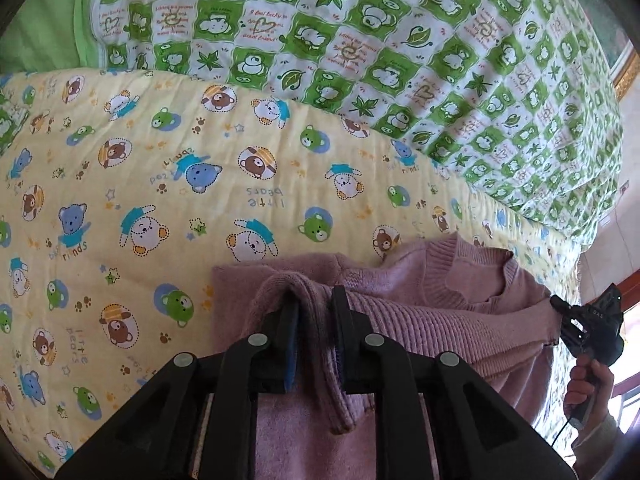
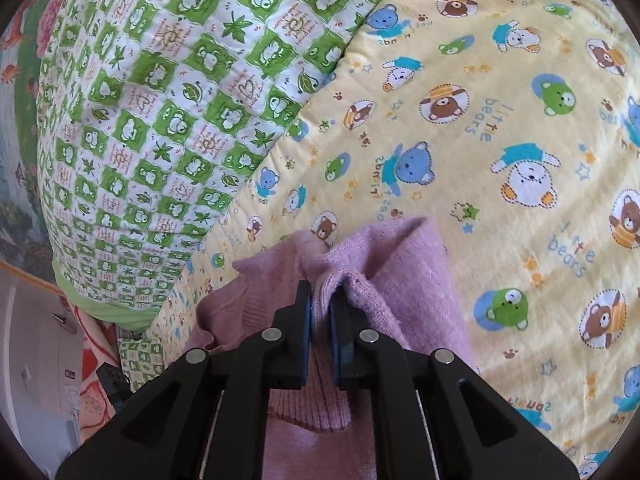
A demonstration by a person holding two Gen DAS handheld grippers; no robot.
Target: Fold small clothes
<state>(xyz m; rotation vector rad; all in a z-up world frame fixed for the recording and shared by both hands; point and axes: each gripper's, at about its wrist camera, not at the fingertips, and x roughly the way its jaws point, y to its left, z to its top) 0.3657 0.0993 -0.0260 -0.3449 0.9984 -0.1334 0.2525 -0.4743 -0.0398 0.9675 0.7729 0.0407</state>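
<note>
A small pink knit sweater (image 1: 460, 300) lies on a yellow bear-print quilt (image 1: 160, 200). My left gripper (image 1: 314, 300) is shut on a bunched fold of the sweater's ribbed edge, and the fabric hangs down between its fingers. My right gripper (image 2: 320, 296) is shut on another pinch of the same sweater (image 2: 384, 264). In the left wrist view the right gripper (image 1: 560, 312) shows at the far right, gripping the sweater's other end, with the hand below it. The neckline faces up between the two grippers.
A green-and-white checked quilt (image 1: 400, 40) lies bunched behind the yellow quilt (image 2: 520, 160), also in the right wrist view (image 2: 160, 120). The bed's edge drops off at the right of the left wrist view. A floral cover (image 2: 96, 380) shows low left.
</note>
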